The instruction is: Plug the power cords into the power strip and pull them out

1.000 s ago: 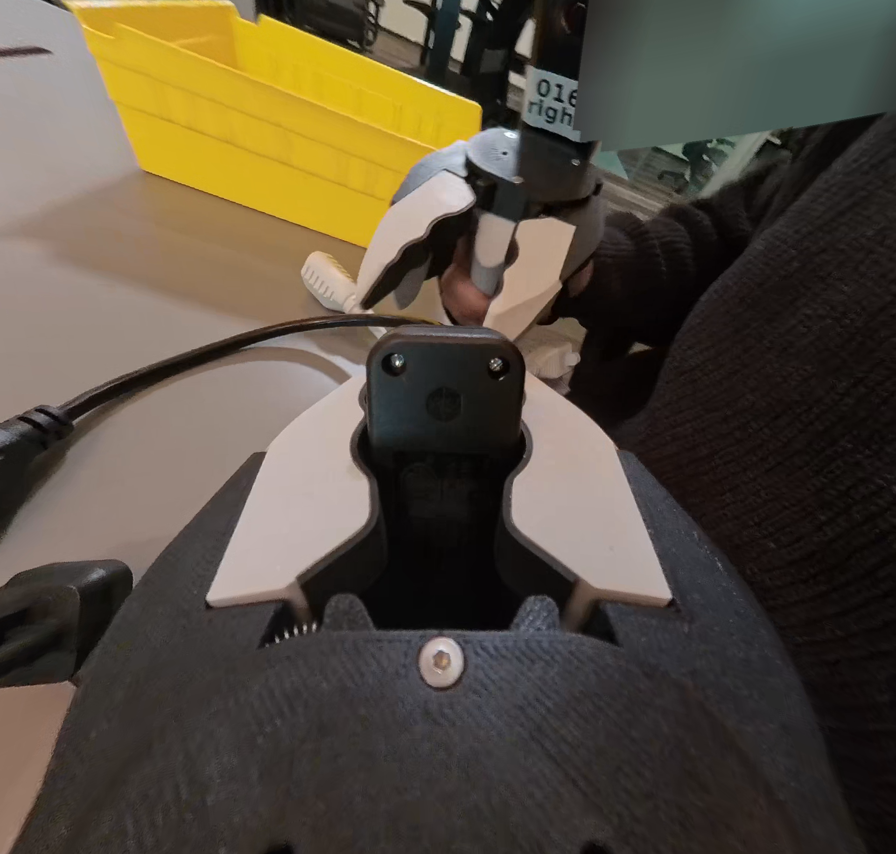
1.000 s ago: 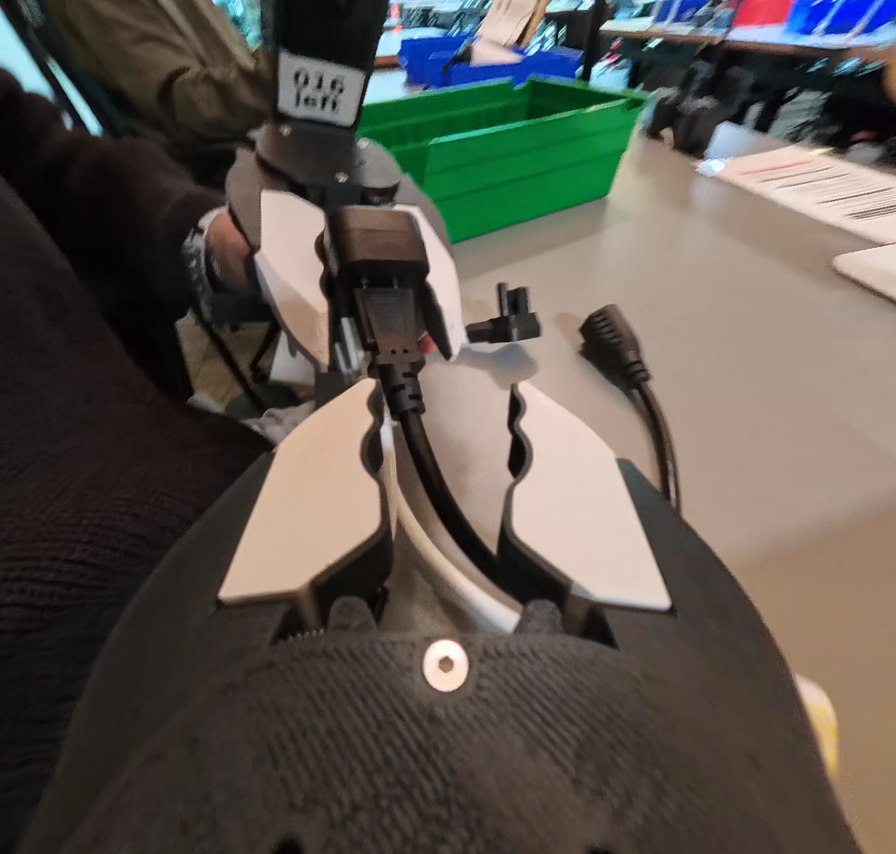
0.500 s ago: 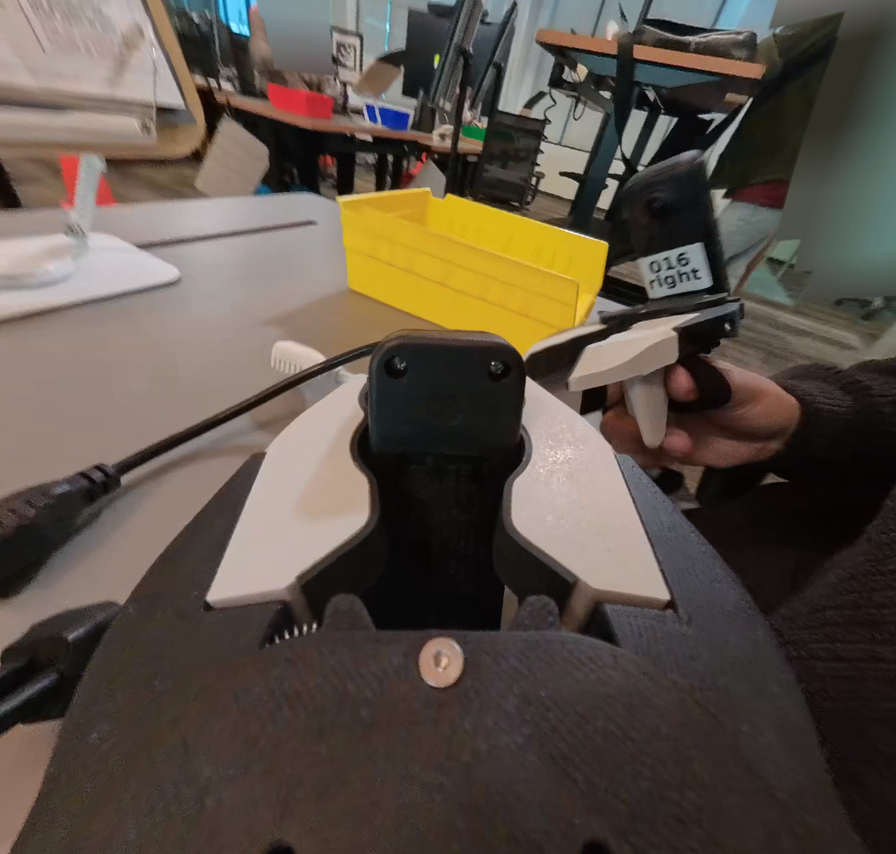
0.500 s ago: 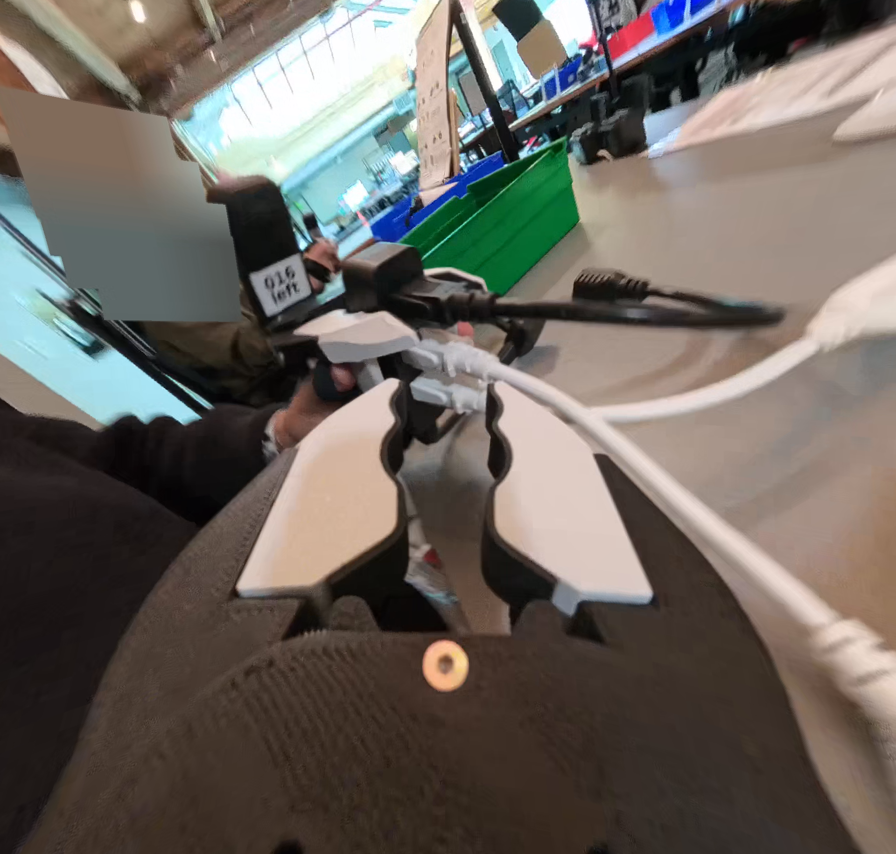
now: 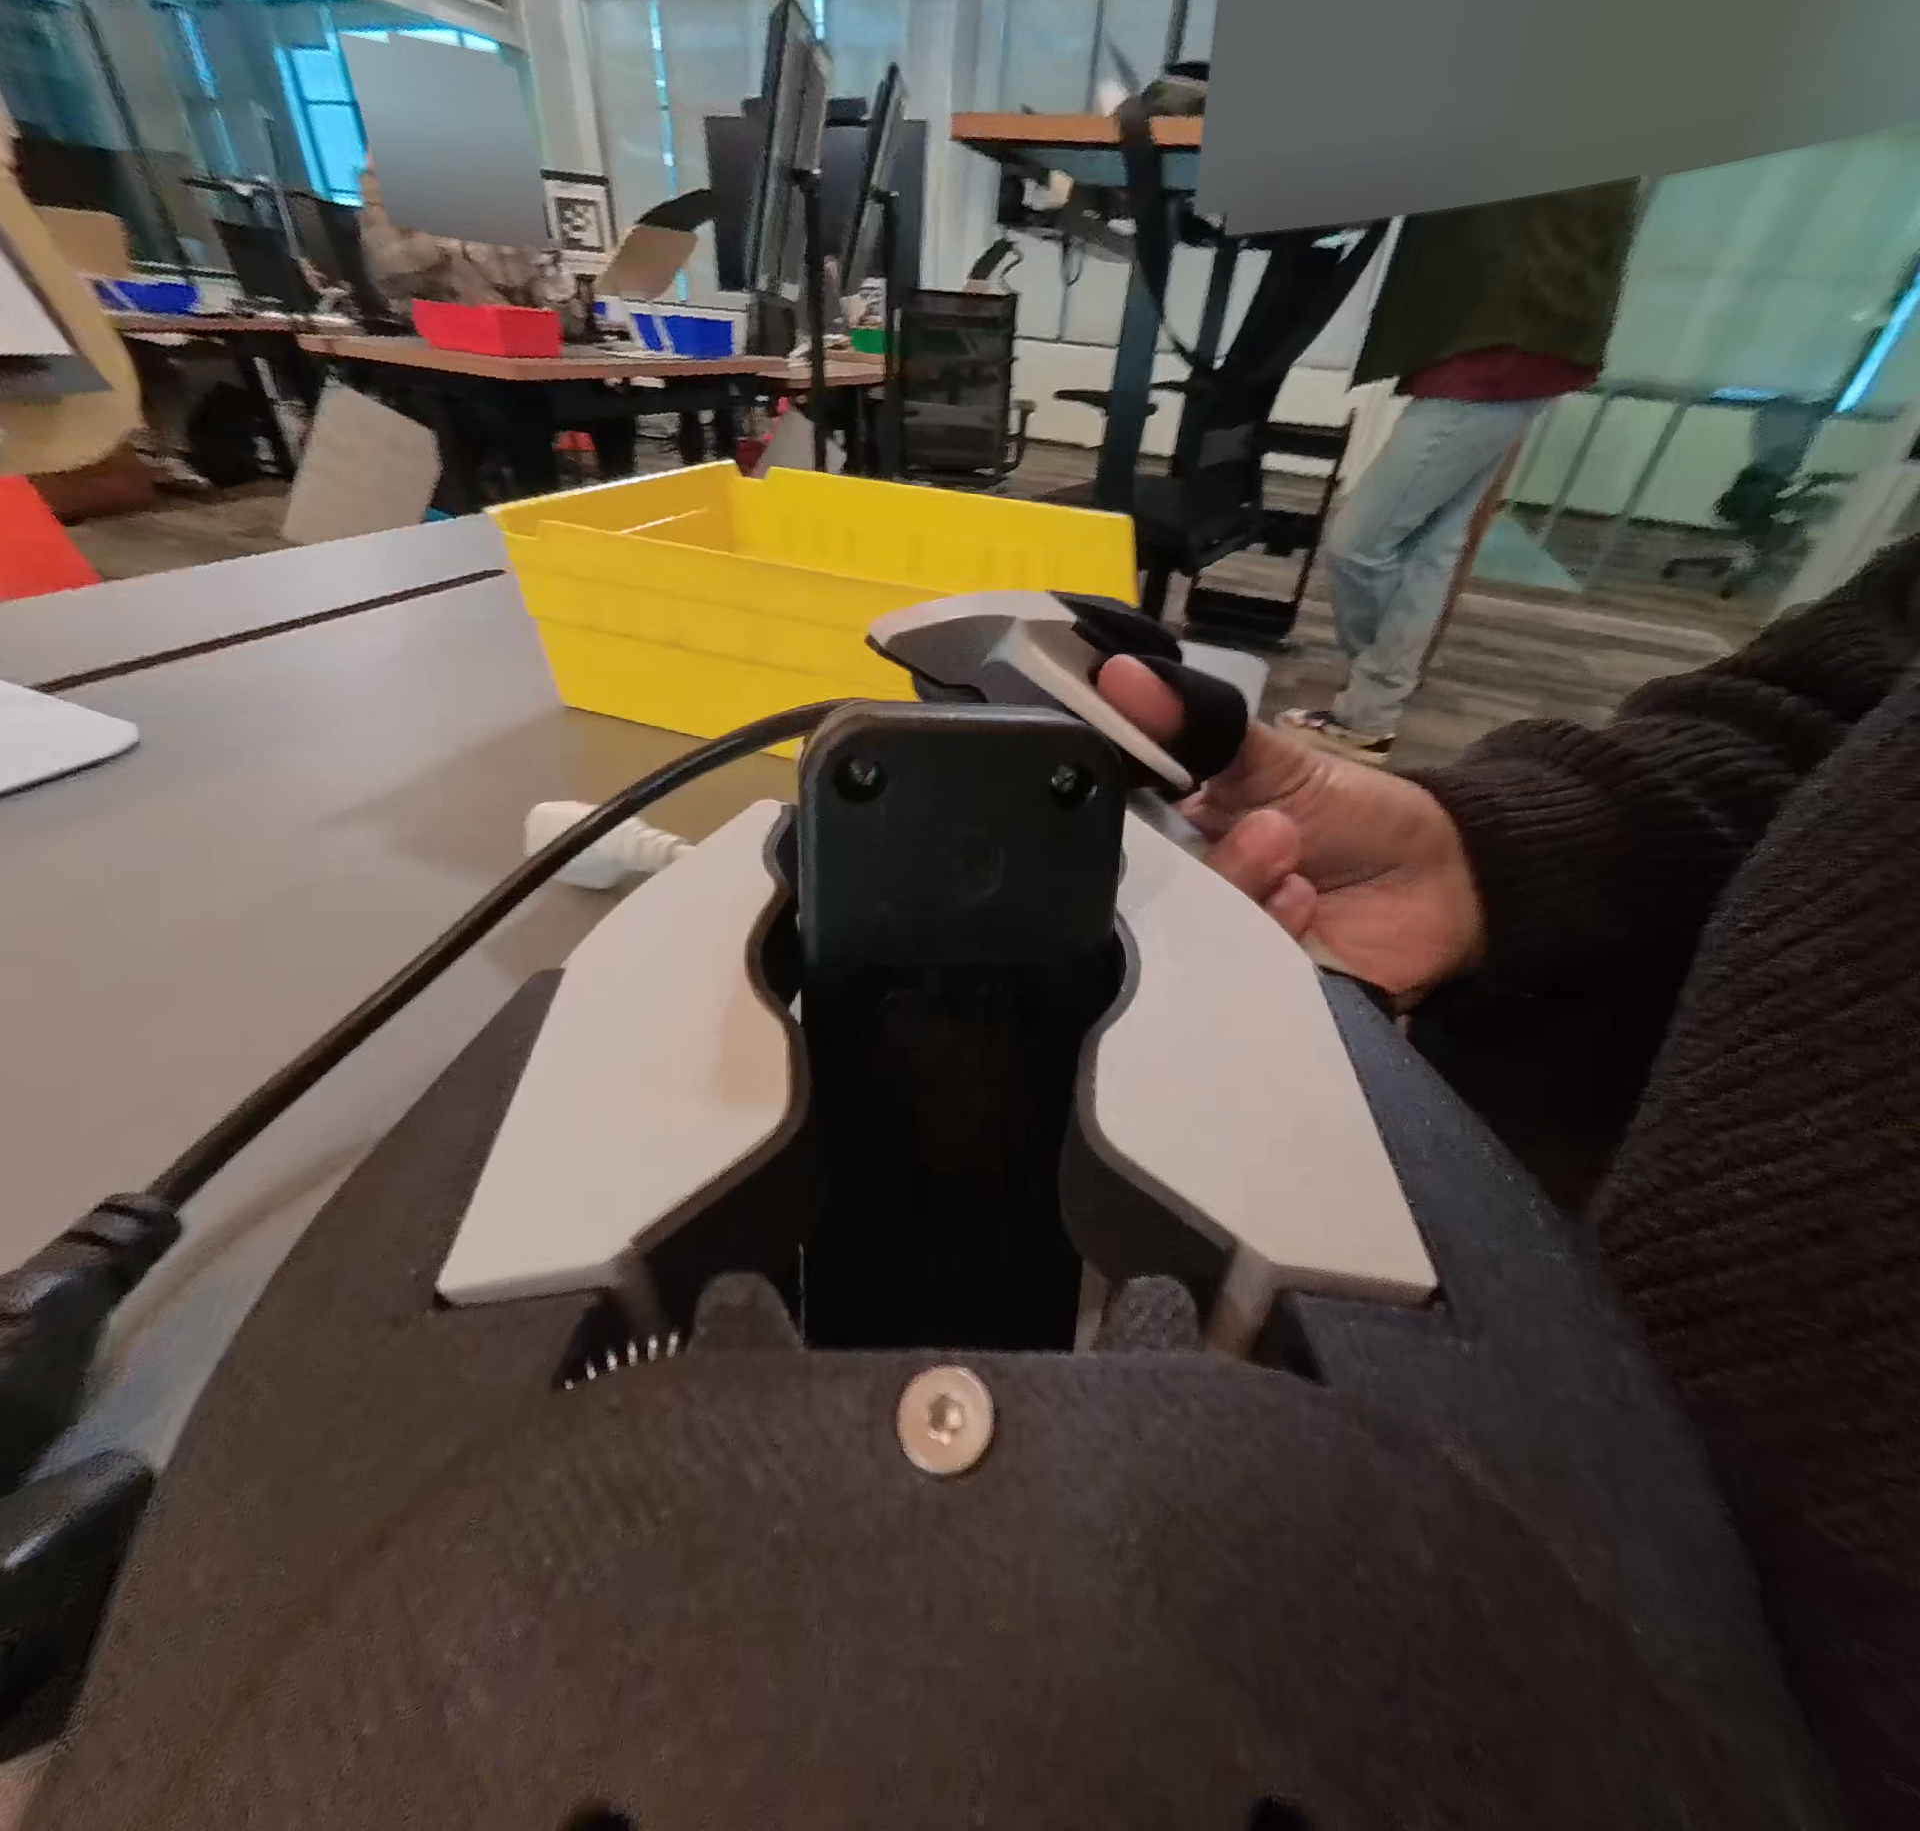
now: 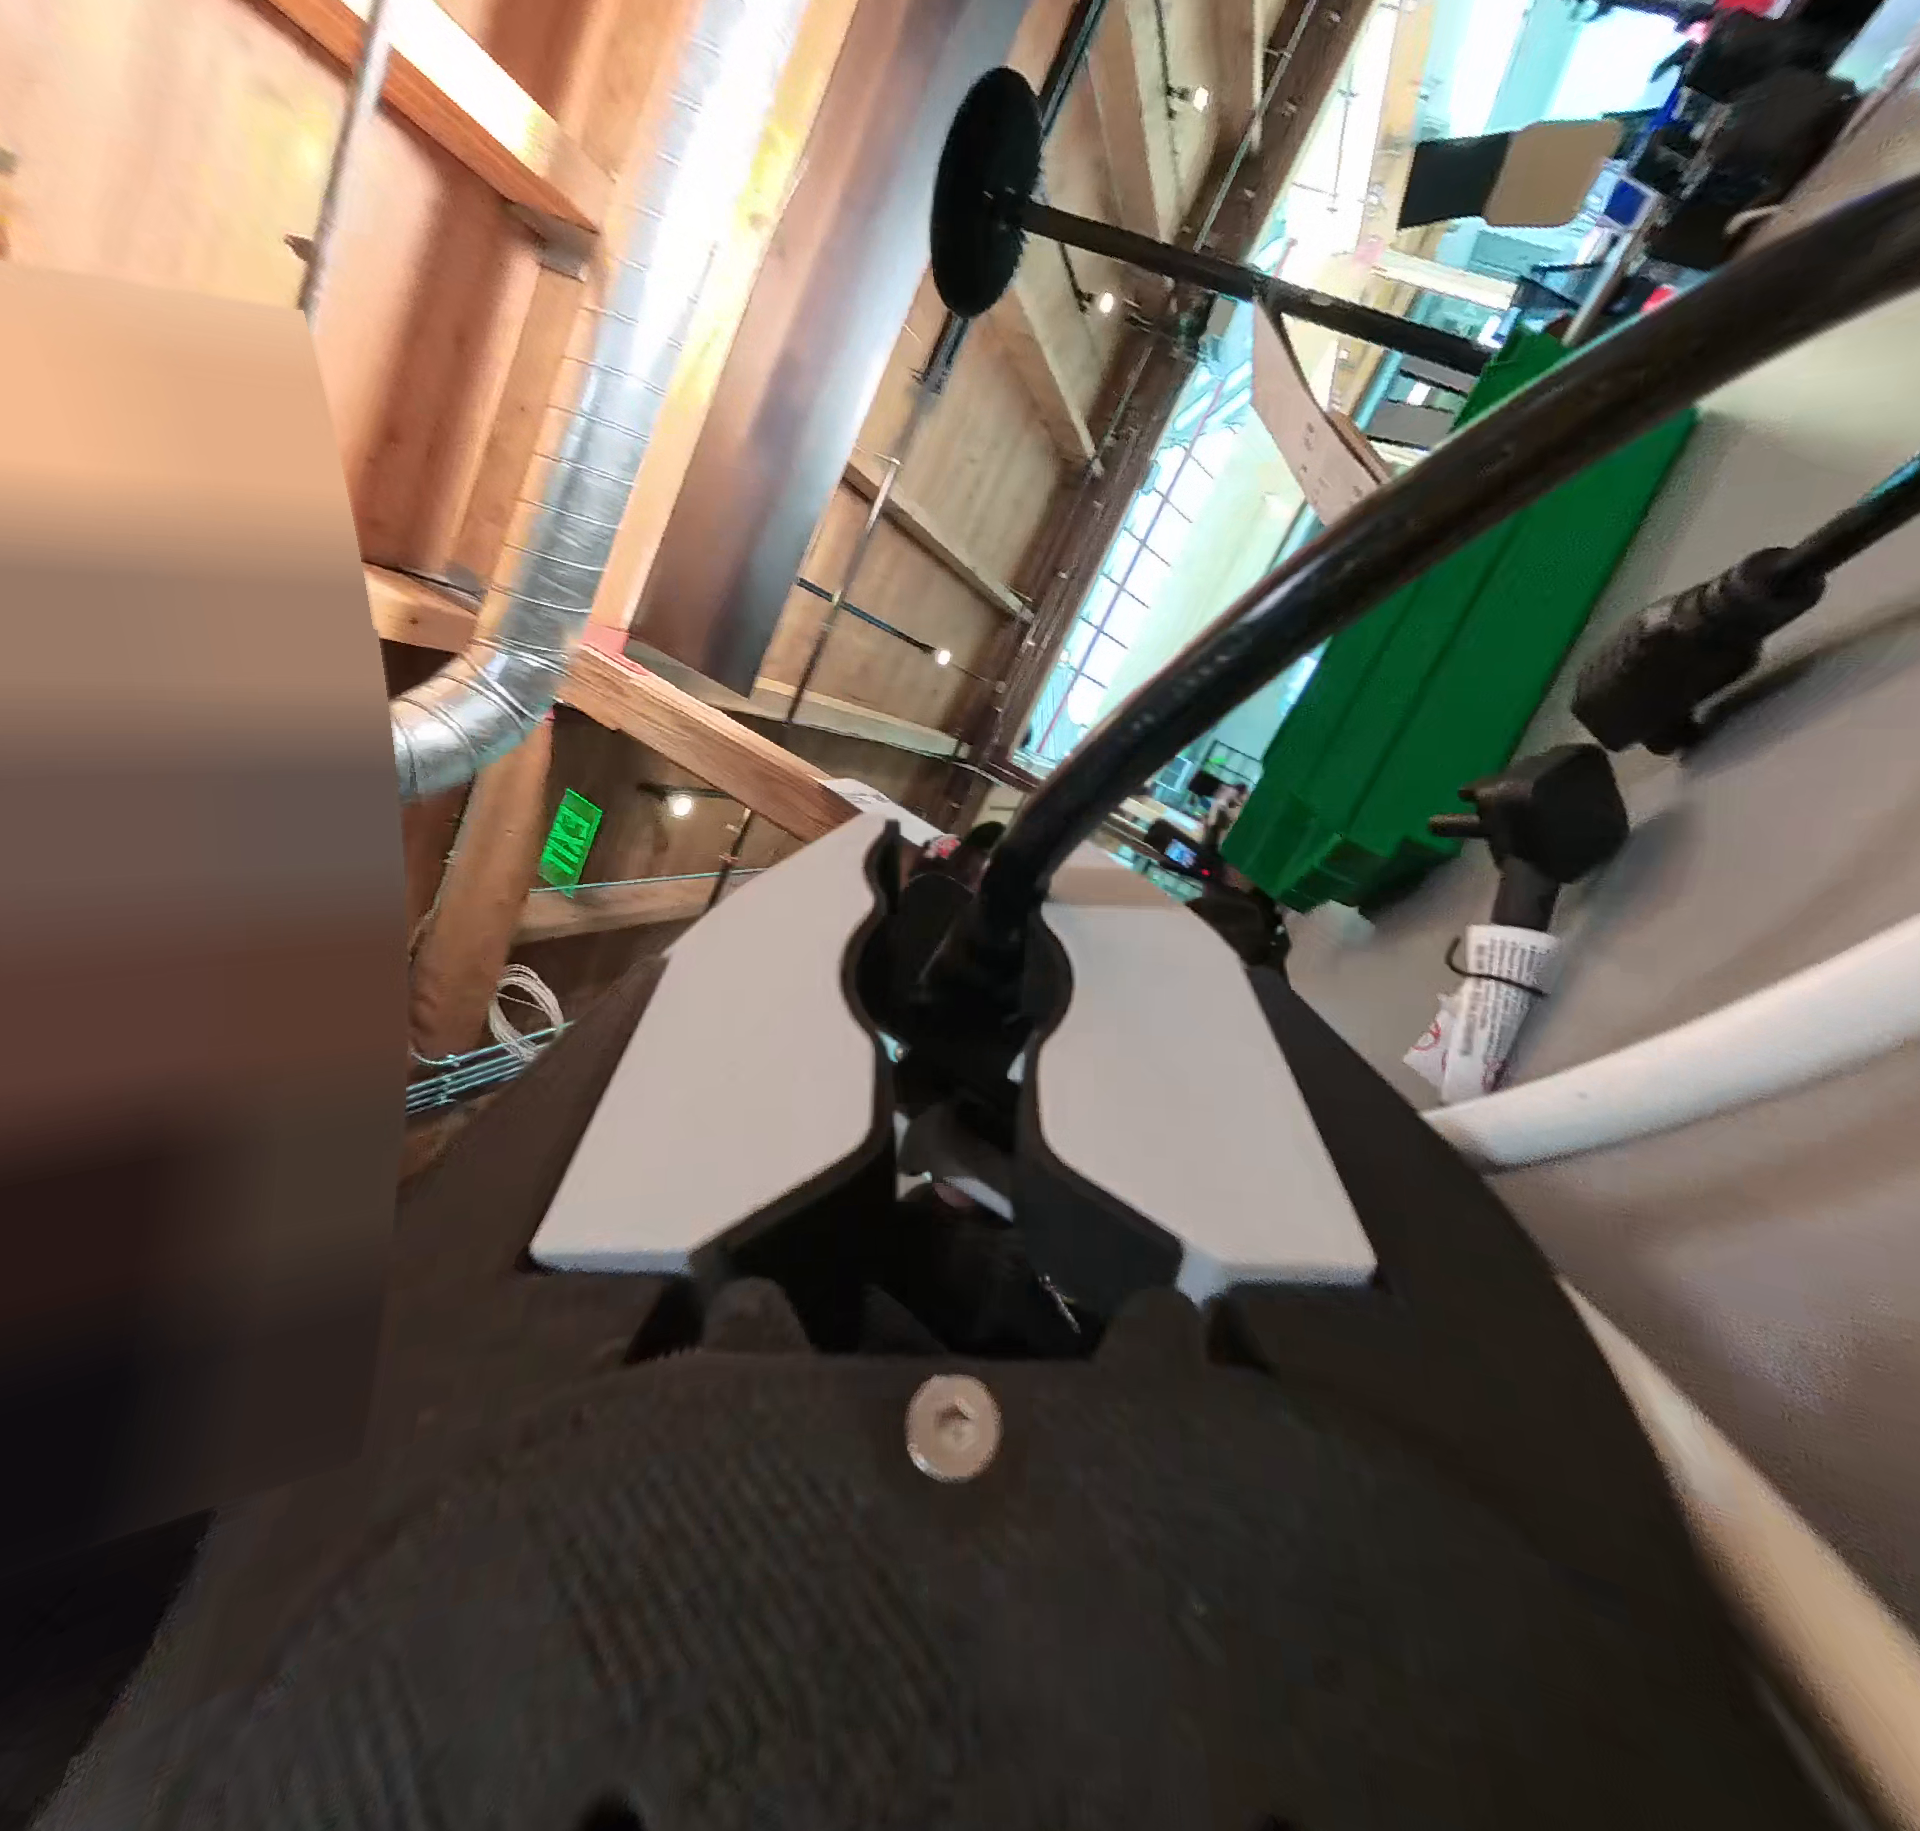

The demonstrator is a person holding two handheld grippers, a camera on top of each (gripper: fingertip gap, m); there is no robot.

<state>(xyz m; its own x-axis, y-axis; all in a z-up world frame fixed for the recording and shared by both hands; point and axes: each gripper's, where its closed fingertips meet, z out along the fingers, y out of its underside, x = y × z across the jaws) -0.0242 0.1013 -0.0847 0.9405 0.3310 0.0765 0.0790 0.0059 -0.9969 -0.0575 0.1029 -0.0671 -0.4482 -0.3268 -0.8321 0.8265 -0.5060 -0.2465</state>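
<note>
My left gripper (image 5: 956,831) is shut on a black power strip block (image 5: 961,846), held upright off the grey table (image 5: 260,846). A black power cord (image 5: 416,971) runs from behind the block down to the lower left. My right gripper shows just behind the block (image 5: 1029,654), held by a hand. In the right wrist view my right gripper (image 6: 961,872) is shut on the cord's black plug (image 6: 961,960), and the cord (image 6: 1351,514) arcs up to the right. The block hides whether the plug sits in the strip.
A yellow bin (image 5: 810,586) stands behind on the table, with a white plug (image 5: 597,841) in front of it. A green bin (image 6: 1455,659), a loose black plug (image 6: 1548,825), a black connector (image 6: 1683,654) and a white cord (image 6: 1662,1054) lie to the right.
My right gripper was open around the cords. It has closed on the black plug and tipped upward. My left gripper has tilted up to level, still holding the block.
</note>
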